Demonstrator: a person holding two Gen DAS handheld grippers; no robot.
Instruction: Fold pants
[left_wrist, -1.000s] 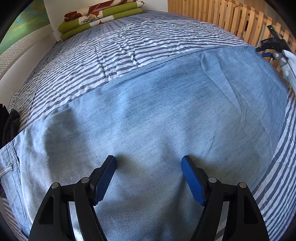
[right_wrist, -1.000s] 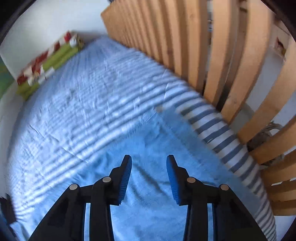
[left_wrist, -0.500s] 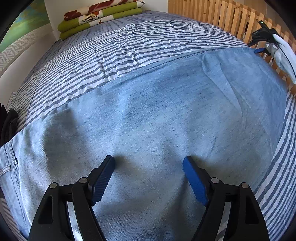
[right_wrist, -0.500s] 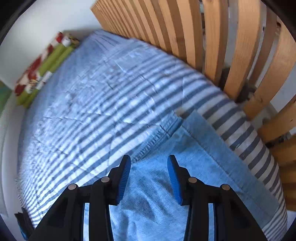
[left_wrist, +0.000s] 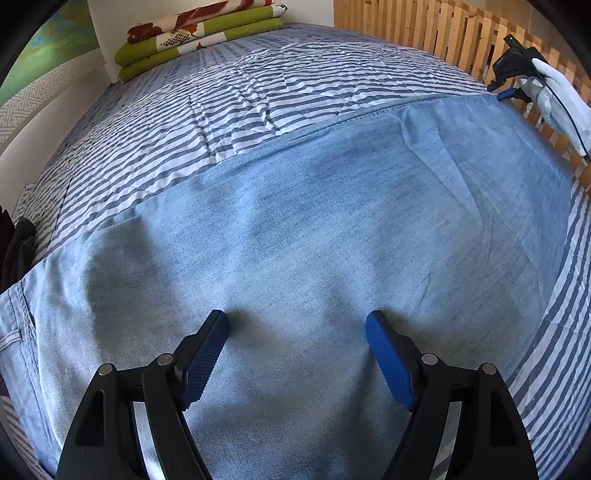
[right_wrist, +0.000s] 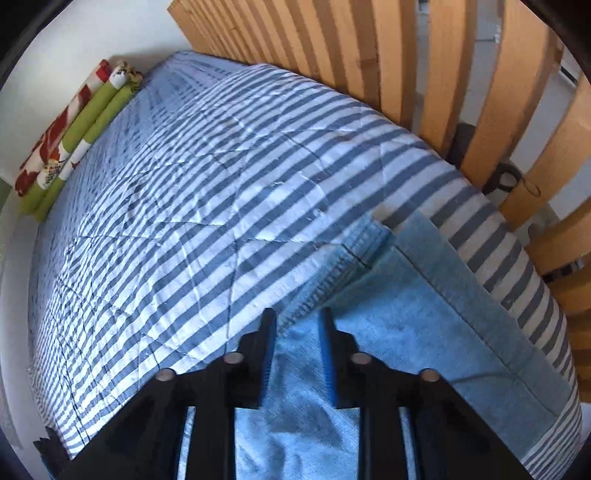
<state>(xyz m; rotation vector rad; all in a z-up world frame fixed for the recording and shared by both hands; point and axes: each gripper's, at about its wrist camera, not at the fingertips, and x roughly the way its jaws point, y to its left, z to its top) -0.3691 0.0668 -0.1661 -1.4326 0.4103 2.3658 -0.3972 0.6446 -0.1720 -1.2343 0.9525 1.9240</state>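
- Here the right gripper (right_wrist: 297, 321) has its fingers pinched on the hem corner of the pants (right_wrist: 424, 325), at the leg end beside the wooden slats (right_wrist: 439, 74).
- The left gripper (left_wrist: 297, 325) is spread wide over mid-leg denim, grasping nothing.
- The pants lie flat across the striped bed (left_wrist: 240, 96).
- Risk — the pinch may catch only one layer, so the leg would peel apart on lifting.
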